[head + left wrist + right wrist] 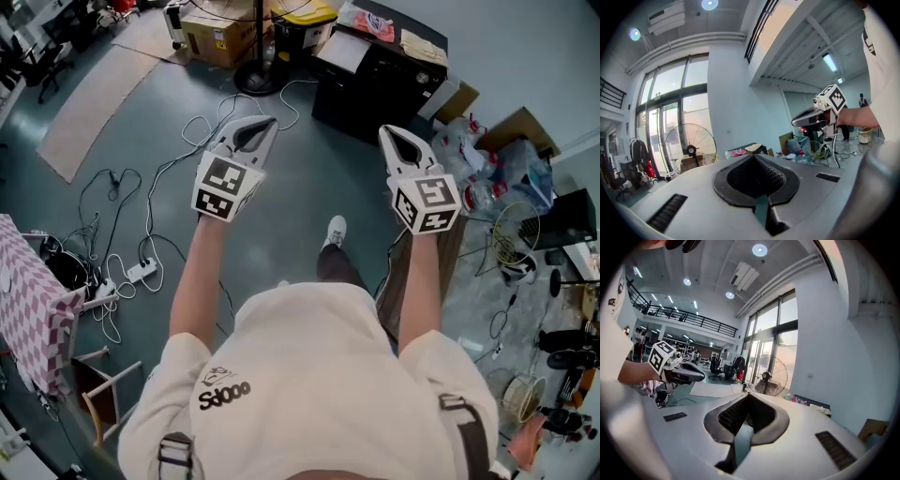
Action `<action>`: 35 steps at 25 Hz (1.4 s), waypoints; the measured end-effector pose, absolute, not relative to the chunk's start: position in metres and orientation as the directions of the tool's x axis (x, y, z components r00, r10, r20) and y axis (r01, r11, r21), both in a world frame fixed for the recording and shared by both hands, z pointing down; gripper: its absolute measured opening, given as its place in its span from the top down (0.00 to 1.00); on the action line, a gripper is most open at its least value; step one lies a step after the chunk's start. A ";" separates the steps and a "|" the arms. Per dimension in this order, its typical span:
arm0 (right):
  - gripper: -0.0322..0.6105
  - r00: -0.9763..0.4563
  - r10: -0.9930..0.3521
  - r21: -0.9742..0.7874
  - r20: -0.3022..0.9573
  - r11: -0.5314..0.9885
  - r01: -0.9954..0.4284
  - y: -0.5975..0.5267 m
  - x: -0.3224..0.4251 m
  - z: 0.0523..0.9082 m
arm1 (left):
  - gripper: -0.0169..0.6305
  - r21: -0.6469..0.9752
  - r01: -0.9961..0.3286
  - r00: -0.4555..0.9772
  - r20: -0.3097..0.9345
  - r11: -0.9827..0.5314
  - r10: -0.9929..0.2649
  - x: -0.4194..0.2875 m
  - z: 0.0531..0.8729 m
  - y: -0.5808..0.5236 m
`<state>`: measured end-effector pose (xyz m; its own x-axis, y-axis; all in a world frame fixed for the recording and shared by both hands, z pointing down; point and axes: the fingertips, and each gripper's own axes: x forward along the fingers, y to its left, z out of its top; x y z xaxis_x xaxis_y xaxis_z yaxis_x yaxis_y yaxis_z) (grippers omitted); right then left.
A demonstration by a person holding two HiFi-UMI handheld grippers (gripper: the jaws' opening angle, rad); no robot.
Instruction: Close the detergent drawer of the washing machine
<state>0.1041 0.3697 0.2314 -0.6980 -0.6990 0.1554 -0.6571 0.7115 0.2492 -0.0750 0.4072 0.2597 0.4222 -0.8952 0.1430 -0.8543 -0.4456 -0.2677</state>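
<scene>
No washing machine or detergent drawer shows in any view. In the head view a person holds both grippers out in front at about chest height, over a grey floor. My left gripper (262, 125) has its jaws together with nothing between them; its own view shows the pads closed (757, 158). The jaws of my right gripper (394, 136) are likewise shut and empty, seen from its own camera (749, 398). Each gripper appears in the other's view: the right gripper (813, 118) and the left gripper (682, 370). Both point roughly level across the room.
A black cabinet (375, 84) with papers stands ahead, cardboard boxes (220, 33) and a fan's round base (255, 80) beside it. Cables and a power strip (141, 272) lie on the floor at left, by a chequered cloth (28, 309). Bags and clutter (506, 169) crowd the right.
</scene>
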 end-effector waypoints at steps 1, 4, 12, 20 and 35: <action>0.95 -0.708 -0.690 0.238 0.152 0.721 -0.651 0.367 0.101 0.231 | 0.95 -0.269 -0.855 0.421 0.144 -0.444 -0.896 -0.076 0.260 0.404; 0.95 -0.731 -0.666 0.219 0.151 0.743 -0.632 0.353 0.098 0.232 | 0.95 -0.272 -0.854 0.417 0.155 -0.444 -0.896 -0.077 0.263 0.388; 0.95 -0.704 -0.685 0.294 0.186 0.722 -0.626 0.266 0.105 0.251 | 0.95 -0.265 -0.852 0.412 0.193 -0.452 -0.890 -0.067 0.273 0.310; 0.95 -0.720 -0.663 0.297 0.204 0.743 -0.600 0.142 0.130 0.258 | 0.95 -0.247 -0.853 0.402 0.250 -0.460 -0.881 -0.042 0.286 0.192; 0.95 -0.765 -0.620 0.226 0.174 0.781 -0.582 -0.083 0.158 0.254 | 0.95 -0.204 -0.866 0.409 0.236 -0.457 -0.881 0.003 0.272 -0.052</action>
